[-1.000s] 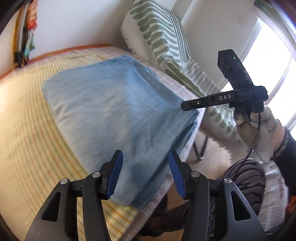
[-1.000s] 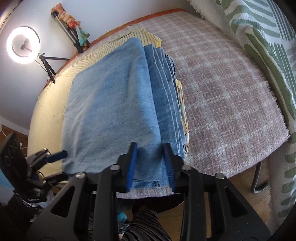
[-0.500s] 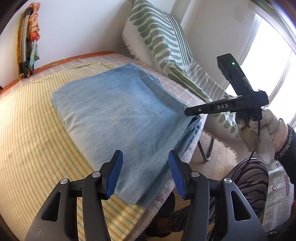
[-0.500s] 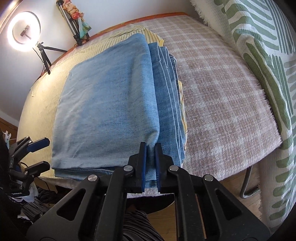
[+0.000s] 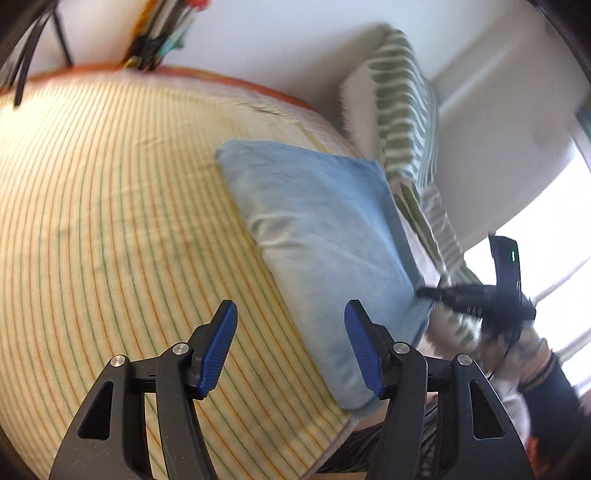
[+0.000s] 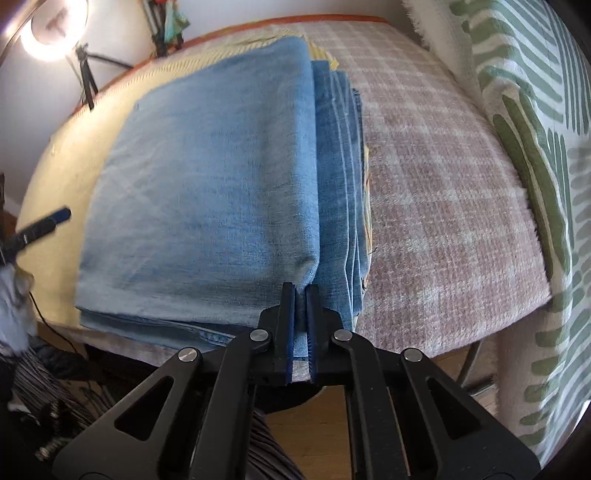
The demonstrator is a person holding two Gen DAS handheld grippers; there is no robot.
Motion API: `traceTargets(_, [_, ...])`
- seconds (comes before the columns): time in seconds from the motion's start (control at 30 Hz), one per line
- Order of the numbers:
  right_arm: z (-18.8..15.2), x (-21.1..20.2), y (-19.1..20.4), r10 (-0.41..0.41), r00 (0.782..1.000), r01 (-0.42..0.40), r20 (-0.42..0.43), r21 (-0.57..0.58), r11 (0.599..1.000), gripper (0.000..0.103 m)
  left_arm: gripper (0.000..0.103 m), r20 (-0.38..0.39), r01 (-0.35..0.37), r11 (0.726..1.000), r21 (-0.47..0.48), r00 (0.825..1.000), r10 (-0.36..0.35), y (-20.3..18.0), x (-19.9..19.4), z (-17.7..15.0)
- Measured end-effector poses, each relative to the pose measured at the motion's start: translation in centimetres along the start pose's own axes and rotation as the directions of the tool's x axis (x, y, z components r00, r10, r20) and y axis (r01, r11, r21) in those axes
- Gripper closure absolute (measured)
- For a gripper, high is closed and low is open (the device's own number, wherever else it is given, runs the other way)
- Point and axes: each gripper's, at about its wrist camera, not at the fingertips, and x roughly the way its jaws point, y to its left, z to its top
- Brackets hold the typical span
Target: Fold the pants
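Observation:
The light blue denim pants (image 6: pixel 207 192) lie folded in a thick stack on the bed, with layered edges showing on the right side. My right gripper (image 6: pixel 300 291) is shut on the near right corner of the pants. In the left wrist view the pants (image 5: pixel 325 236) lie to the right, and my left gripper (image 5: pixel 290 321) is open and empty above the yellow striped cover, beside the stack's near left edge. The right gripper (image 5: pixel 424 293) shows there at the pants' corner.
The bed has a yellow striped cover (image 5: pixel 110 221) and a pink checked blanket (image 6: pixel 436 177). A green-and-white patterned throw (image 6: pixel 535 110) hangs at the right. A ring light on a tripod (image 6: pixel 48 33) stands at the back left. Wooden floor (image 6: pixel 325 421) lies below.
My right gripper has closed onto the pants' near right corner. My left gripper has swung left, off the pants and over the striped cover, still open.

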Motion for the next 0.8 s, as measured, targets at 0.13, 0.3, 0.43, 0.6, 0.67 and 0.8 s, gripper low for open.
traceTargets(0.13, [0.7,-1.0,-0.2,0.016,1.000,-0.017,-0.017,-0.060,0.998,0.088,0.043,-0.022,0.030,0.999,-0.043,0.999,-0.031,0.2,1.5,0.9])
traceTargets(0.3, [2.5,-3.2,-2.4,0.066,0.992,-0.064,0.111,-0.028,0.998,0.032,0.043,-0.054,0.042,0.998,-0.040,0.998,-0.044,-0.5,3.6,1.7])
traceTargets(0.43, [5.0,-2.2,-4.3,0.143,0.977,-0.147,0.155,0.018,0.989,0.022,0.043,-0.073,0.048,0.997,-0.060,0.996,-0.052,0.0,4.7,2.1])
traceTargets(0.6, [7.7,0.8,-5.3,0.232,0.959,-0.241,0.160,0.038,0.970,0.021,0.043,-0.084,0.039,0.995,-0.091,0.995,-0.047,0.7,5.7,2.6])
traceTargets(0.67, [8.5,1.9,-5.7,0.250,0.954,-0.260,0.165,0.040,0.965,0.021,0.043,-0.084,0.040,0.995,-0.091,0.995,-0.048,0.6,5.9,2.8])
traceTargets(0.8, [9.6,3.7,-6.2,0.302,0.938,-0.313,0.171,0.042,0.949,0.021,0.043,-0.083,0.040,0.996,-0.082,0.995,-0.046,0.5,6.3,3.3])
